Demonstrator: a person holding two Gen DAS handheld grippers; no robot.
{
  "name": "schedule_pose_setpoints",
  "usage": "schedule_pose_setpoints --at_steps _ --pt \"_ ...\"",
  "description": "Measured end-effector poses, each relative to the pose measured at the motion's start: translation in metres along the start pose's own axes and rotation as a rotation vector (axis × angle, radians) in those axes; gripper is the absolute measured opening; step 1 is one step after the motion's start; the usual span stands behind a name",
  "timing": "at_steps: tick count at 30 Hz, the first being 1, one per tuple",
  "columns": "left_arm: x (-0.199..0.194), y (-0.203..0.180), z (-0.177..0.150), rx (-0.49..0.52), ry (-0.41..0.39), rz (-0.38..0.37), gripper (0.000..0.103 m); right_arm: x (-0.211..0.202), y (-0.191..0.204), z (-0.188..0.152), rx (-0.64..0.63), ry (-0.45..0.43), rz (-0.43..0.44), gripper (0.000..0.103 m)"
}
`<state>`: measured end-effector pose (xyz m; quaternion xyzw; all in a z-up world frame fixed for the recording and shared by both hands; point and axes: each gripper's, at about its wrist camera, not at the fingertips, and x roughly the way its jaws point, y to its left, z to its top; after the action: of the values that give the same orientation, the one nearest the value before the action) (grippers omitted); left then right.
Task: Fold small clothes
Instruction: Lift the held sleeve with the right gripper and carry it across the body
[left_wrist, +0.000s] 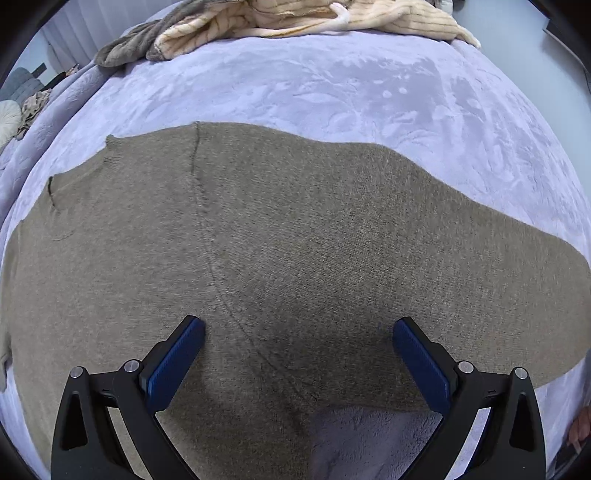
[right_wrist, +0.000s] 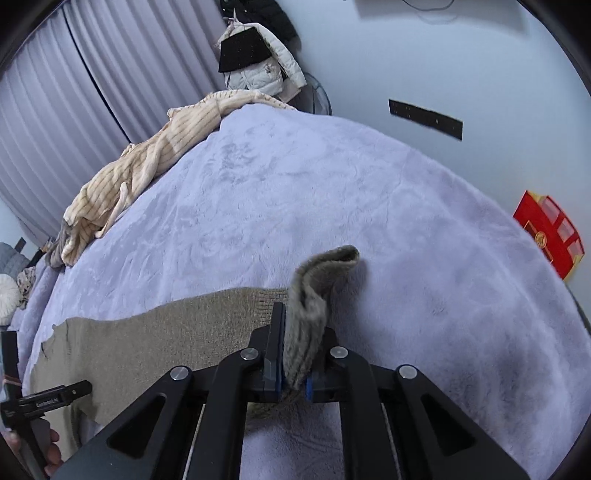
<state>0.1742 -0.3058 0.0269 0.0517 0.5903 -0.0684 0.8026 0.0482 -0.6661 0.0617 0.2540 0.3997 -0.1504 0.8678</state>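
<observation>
Lying flat across the near half of the bed, the taupe knit sweater (left_wrist: 295, 240) has its neckline toward the left edge and a sleeve seam running down its middle in the left wrist view. One ribbed end of it (right_wrist: 314, 295), cuff or hem corner I can't tell, is lifted off the lavender plush blanket (right_wrist: 369, 192) and stands up curled over. Right gripper (right_wrist: 295, 354): jaws closed tight on that ribbed end, fabric bunched between the blue pads (right_wrist: 282, 350). Left gripper (left_wrist: 297, 354): jaws spread wide, nothing between them, hovering just over the sweater body near the bed's near edge; blue pads (left_wrist: 177, 365) clear of each other, contact with the knit can't be confirmed. At the far edge of the bed, a cream striped garment (right_wrist: 147, 162) lies crumpled, with a grey one (left_wrist: 129, 44) beside it. Beyond the far corner, a white puffer jacket (right_wrist: 266, 70) hangs by the pleated curtains (right_wrist: 92, 92); red box (right_wrist: 550, 232) sits off the right edge.
</observation>
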Motion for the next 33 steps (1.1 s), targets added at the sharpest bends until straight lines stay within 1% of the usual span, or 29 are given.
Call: schedule_pose_setpoints --at_steps 1,2,3,4,5,7,12,16,22,28,33 --pt "0.002 -0.001 0.001 0.009 0.004 0.005 0.103 0.001 -0.002 -0.001 0.007 -0.002 0.0 0.022" --pt "0.005 -0.003 0.002 0.016 0.009 0.008 0.103 0.003 -0.004 -0.001 0.013 0.002 0.001 0.029" --pt "0.006 -0.003 0.003 0.023 0.012 0.012 0.103 0.007 -0.005 -0.002 0.017 0.024 0.002 0.031" --pt "0.006 -0.003 0.003 0.027 0.01 0.014 0.103 0.011 -0.005 -0.002 0.013 0.045 0.005 0.031" --pt "0.003 -0.004 0.004 0.035 0.006 0.019 0.103 0.012 -0.004 -0.002 -0.005 0.048 -0.002 0.031" --pt "-0.007 -0.006 0.003 0.046 -0.02 0.024 0.103 0.007 0.003 -0.001 -0.056 0.05 -0.027 0.006" --pt "-0.042 -0.001 -0.01 0.079 -0.125 0.013 0.103 -0.032 0.035 0.003 -0.164 -0.033 -0.068 0.006" --pt "-0.059 0.007 -0.023 0.097 -0.165 0.02 0.103 -0.057 0.069 0.006 -0.238 -0.068 -0.069 0.006" --pt "-0.069 0.043 -0.035 0.066 -0.173 0.005 0.103 -0.08 0.124 0.004 -0.298 -0.089 -0.036 0.006" --pt "-0.082 0.075 -0.062 0.049 -0.18 -0.009 0.103 -0.092 0.185 -0.01 -0.359 -0.093 -0.017 0.006" --pt "-0.081 0.11 -0.082 0.02 -0.153 -0.017 0.103 -0.095 0.229 -0.025 -0.397 -0.1 -0.016 0.006"
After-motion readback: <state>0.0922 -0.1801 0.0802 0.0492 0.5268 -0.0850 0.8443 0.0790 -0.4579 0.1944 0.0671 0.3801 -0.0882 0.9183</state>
